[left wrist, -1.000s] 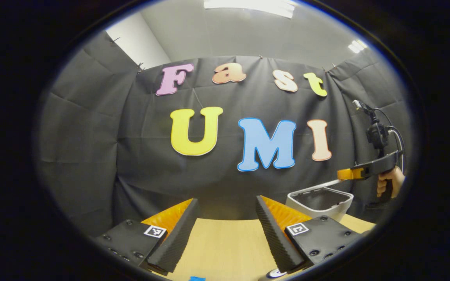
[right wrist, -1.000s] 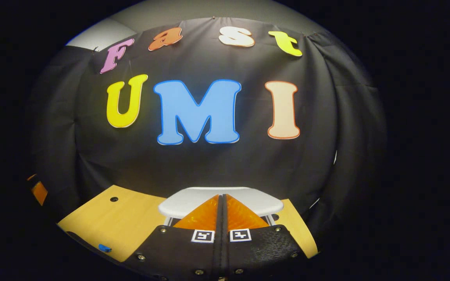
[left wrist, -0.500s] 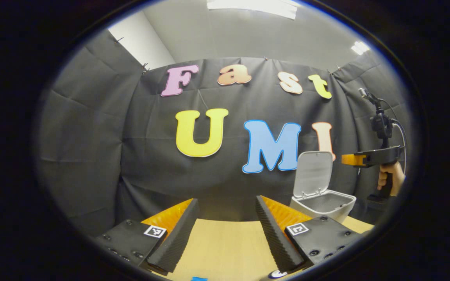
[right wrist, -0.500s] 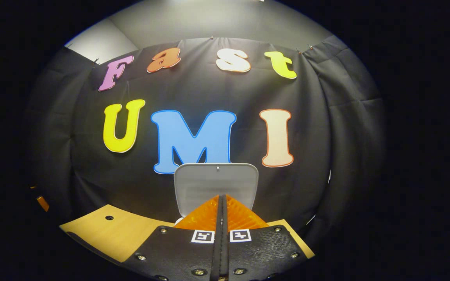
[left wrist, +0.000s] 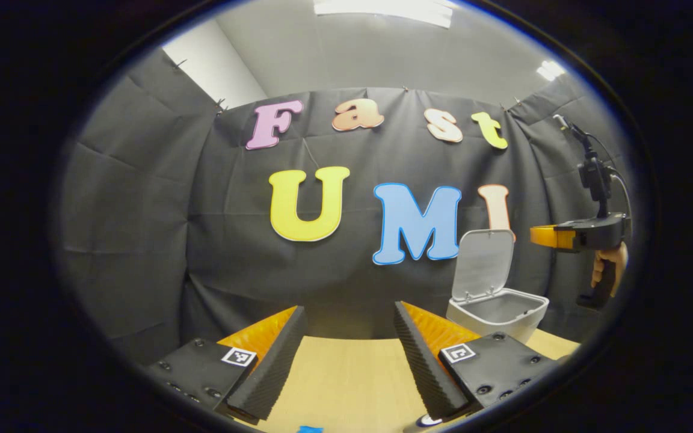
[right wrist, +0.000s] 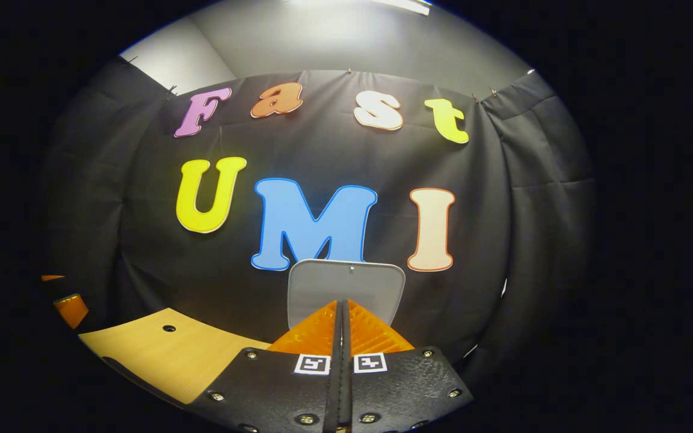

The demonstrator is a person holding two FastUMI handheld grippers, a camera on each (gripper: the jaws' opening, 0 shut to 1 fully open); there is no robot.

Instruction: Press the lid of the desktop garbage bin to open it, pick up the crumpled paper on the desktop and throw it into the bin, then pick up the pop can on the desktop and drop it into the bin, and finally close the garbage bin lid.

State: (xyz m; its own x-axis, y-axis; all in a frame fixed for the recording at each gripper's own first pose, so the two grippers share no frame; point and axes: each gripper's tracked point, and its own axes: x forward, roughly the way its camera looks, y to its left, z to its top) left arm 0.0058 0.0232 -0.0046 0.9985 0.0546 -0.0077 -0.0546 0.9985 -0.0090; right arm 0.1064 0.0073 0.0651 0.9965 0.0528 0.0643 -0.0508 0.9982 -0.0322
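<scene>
Left tongs: the left tongs are spread wide apart with nothing between them, low over the desk, to the left of the bin.
Right tongs: the right tongs are pressed together on nothing, held by a hand above the bin's right side.
Bin: the garbage bin stands on the desk with its lid swung upright and the mouth open.
Risk: the raised lid looks lightly balanced; a brush from the right tongs hovering close could knock it shut before anything goes in.
Views: the left gripper view gives the bin's open mouth; the right gripper view gives the lid's inner face.
Paper and can: I cannot place either.
</scene>
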